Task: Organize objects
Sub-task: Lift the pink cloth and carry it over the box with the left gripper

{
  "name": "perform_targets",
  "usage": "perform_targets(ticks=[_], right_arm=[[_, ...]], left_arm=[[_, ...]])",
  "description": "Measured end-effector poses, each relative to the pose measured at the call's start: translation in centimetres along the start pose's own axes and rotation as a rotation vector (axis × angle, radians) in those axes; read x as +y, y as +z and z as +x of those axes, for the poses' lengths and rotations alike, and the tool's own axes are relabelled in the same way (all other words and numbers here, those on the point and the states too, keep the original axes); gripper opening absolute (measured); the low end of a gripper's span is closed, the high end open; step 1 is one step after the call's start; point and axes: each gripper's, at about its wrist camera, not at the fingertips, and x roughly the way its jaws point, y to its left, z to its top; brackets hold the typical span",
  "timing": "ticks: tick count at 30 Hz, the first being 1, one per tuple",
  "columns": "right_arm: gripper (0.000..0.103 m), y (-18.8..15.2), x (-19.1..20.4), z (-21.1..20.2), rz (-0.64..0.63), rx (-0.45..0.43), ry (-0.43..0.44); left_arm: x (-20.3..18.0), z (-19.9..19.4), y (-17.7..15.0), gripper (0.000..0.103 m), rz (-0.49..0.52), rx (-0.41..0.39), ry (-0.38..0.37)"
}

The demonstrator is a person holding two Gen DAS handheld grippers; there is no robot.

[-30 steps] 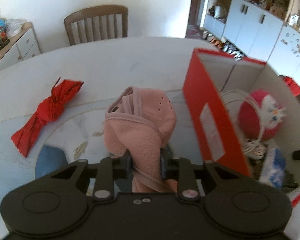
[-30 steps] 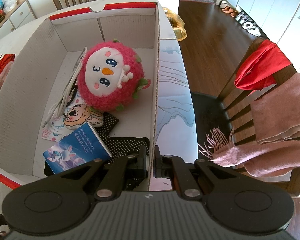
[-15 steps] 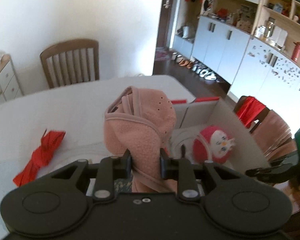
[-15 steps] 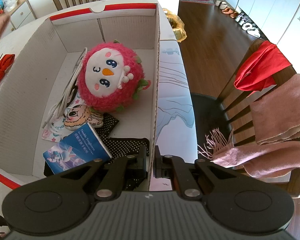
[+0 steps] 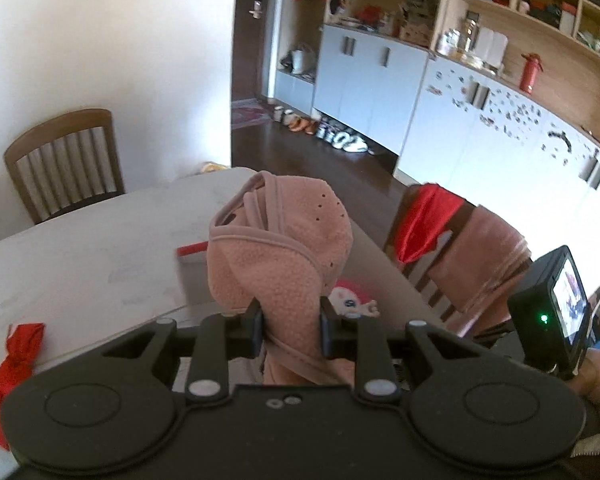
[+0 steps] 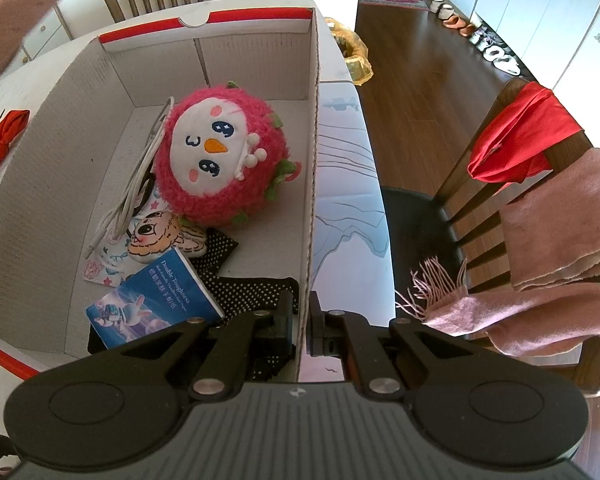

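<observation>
Fingers (image 5: 256,326) of the left gripper (image 5: 290,326) pinch the pink fleece hat (image 5: 276,248) aloft above the box (image 6: 314,152); right fingers (image 6: 286,316) clamp its wall. Soft, light, floppy: gripping bunched fabric suits.

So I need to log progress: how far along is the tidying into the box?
Done: the pink plush toy, blue booklet and white cable already lie in the white cardboard box, whose wall the right gripper clamps. In hand: the left gripper holds the pink fleece hat. Left: the red knotted cloth on the table.
</observation>
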Motion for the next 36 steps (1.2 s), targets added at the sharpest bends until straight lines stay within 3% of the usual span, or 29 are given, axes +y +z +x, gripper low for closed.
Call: perform_targets(ticks=[8,22,29,36], right_arm=[[0.006,0.1,0.0,-0.1,0.002,-0.001,0.001],[0.006,0.1,0.0,-0.1,0.003,-0.001,0.002],[0.006,0.1,0.0,-0.1,0.003,-0.002,0.003],[0.006,0.1,0.0,-0.1,0.003,-0.001,0.004]], left_arm=[[-2.2,4.0,-1.1,0.024,0.052,0.064,0.032],[-1.7,9.5,-3.6,0.024,0.128,0.202,0.160],[-2.5,10.7,-4.5,0.027,0.190,0.260,0.140],[-2.1,11.4,-5.3,0.030,0.183,0.313,0.131]])
